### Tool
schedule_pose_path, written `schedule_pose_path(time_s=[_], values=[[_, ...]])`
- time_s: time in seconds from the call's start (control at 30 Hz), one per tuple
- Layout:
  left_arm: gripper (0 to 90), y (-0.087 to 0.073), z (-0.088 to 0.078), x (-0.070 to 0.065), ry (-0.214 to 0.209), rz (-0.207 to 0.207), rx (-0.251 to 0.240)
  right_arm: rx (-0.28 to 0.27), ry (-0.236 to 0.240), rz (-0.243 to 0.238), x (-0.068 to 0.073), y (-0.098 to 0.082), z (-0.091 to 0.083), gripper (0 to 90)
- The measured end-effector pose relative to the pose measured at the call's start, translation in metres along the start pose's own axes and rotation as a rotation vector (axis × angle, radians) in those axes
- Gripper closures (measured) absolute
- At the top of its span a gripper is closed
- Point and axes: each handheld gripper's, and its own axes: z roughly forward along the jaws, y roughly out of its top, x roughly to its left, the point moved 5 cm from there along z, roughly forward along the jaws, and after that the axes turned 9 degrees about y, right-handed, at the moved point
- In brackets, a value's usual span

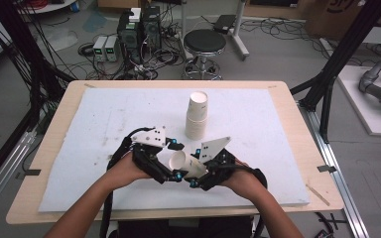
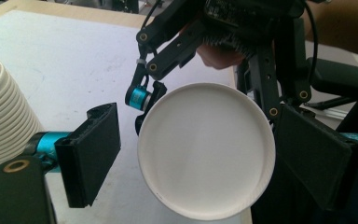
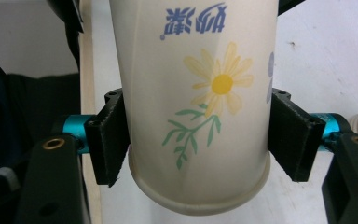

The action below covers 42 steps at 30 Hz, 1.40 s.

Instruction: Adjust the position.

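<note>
Jaws of the right gripper [image 3: 198, 144] clamped the cup [image 3: 198, 93] near its base, holding it sideways above the mat [image 1: 104, 119] so its mouth faced the left gripper [image 2: 196, 154], whose jaws stood open, clear of the rim (freshly released, I'd guess). The stack [image 1: 197, 114] stood beyond; the cup's print was unreadable.

Lab, floor cables [image 1: 144, 59], computers [image 1: 139, 29], stool [image 1: 205, 47]

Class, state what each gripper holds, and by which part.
Right gripper clamps the paper cup across its sides near the base; left gripper holds nothing.
</note>
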Motion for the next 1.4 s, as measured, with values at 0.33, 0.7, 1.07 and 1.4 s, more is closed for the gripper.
schedule_pose_path(time_s=[0.33,0.7,1.07,1.4], values=[[20.3,-0.004,0.005,0.000,-0.010,0.014,0.061,0.132,-0.003,-0.031,0.000,0.004,-0.002,29.4],[34.4,-0.006,0.008,-0.001,-0.047,0.017,0.082,0.204,0.002,-0.028,0.003,0.002,0.000,29.4],[36.2,-0.009,0.001,0.003,-0.038,-0.028,-0.007,0.009,-0.005,0.015,0.002,-0.002,-0.019,20.6],[36.1,-0.017,-0.009,0.006,-0.024,-0.066,-0.140,-0.304,-0.048,0.090,0.006,-0.015,-0.042,20.2]])
